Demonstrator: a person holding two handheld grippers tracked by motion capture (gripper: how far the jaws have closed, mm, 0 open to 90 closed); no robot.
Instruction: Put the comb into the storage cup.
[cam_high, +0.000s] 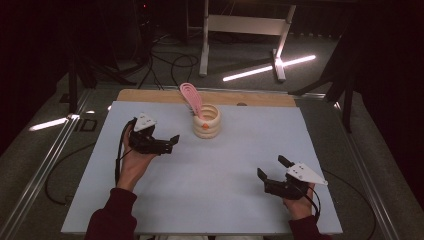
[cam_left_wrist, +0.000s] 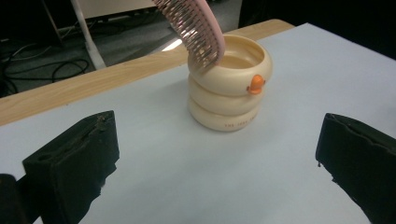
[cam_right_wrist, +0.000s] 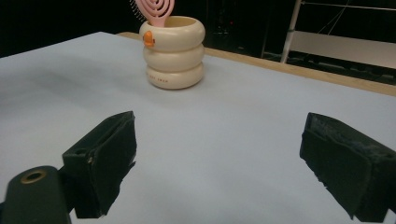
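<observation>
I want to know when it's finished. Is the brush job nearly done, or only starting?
Hard to say for sure. The pink brush already stands leaning in the cream cup. Nothing is in hand: the left gripper and right gripper are both open and apart from the cup. The left one is nearer, so any next grab is probably its.
</observation>
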